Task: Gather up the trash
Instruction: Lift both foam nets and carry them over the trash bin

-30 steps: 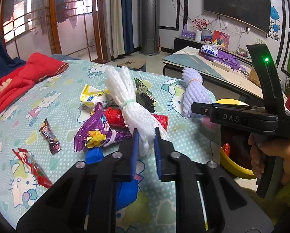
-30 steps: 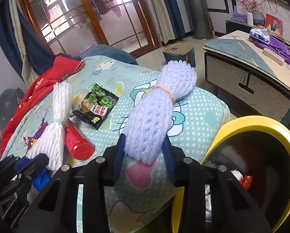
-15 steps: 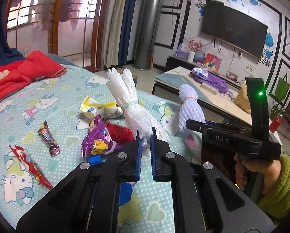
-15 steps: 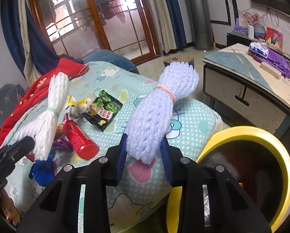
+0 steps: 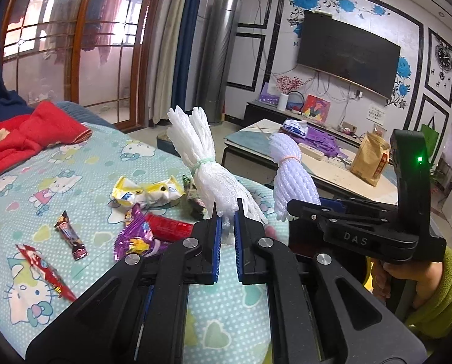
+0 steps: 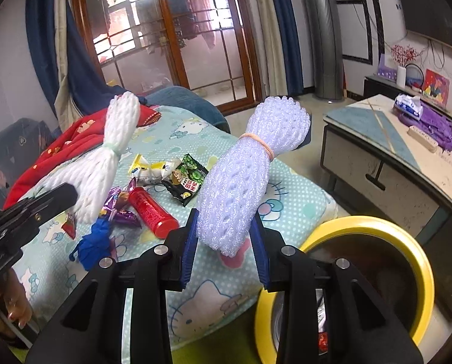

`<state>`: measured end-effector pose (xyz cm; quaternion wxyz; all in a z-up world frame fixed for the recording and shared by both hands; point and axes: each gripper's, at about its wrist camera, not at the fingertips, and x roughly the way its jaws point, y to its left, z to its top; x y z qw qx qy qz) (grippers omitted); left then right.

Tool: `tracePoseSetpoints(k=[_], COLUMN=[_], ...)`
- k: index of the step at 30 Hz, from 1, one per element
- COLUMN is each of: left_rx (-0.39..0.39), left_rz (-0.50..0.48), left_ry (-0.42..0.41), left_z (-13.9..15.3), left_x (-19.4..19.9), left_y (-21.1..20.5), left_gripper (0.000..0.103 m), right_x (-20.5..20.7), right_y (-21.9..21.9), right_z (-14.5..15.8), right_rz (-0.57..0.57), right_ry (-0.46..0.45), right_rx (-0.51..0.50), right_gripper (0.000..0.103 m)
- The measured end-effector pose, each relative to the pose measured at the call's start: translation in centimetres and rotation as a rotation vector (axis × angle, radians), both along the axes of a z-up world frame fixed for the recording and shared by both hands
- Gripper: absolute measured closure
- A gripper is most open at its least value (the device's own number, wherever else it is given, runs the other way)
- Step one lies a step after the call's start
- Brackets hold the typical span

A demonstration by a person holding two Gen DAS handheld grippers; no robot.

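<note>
My left gripper [image 5: 226,224] is shut on a white foam net bundle [image 5: 207,166] tied with a green band, held up above the bed. My right gripper [image 6: 226,236] is shut on a pale purple foam net bundle [image 6: 241,182] tied with an orange band, held above the bed's edge. That bundle also shows in the left wrist view [image 5: 292,179], and the white one in the right wrist view [image 6: 104,163]. A yellow-rimmed trash bin [image 6: 407,242] stands on the floor just right of my right gripper, with some trash inside.
Wrappers lie on the Hello Kitty bedsheet [image 5: 44,200]: a red tube [image 6: 150,212], a green-black packet [image 6: 186,182], a yellow-white wrapper [image 5: 144,192], a purple wrapper [image 5: 135,239], a blue scrap [image 6: 95,239]. A red blanket [image 5: 19,136] lies far left. A low table [image 6: 392,151] stands beyond the bin.
Both grippers have lifted their foam net bundles higher off the bed. The left jaws have closed tighter on the white bundle.
</note>
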<state>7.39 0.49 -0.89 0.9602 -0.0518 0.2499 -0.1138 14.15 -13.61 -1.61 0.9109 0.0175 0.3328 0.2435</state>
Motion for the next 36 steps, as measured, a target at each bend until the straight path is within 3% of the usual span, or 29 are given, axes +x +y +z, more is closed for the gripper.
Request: tracePoseSetpoints(k=[15, 36], left_rx=[0.021, 0.068], left_rz=[-0.096, -0.237], left_ry=[-0.016, 0.011], left_z=[0.3, -1.2], left_x=[-0.3, 0.5], left_y=[-3.5, -9.0], left_gripper=[0.099, 0.099], right_x=[-2.1, -3.6], right_y=[-4.4, -11.2], right_z=[1.5, -0.1], right_rz=[-0.062, -0.189], right_ry=[-0.031, 0.010], right_rx=[-0.018, -0.030], right_gripper=[0.071, 0.071])
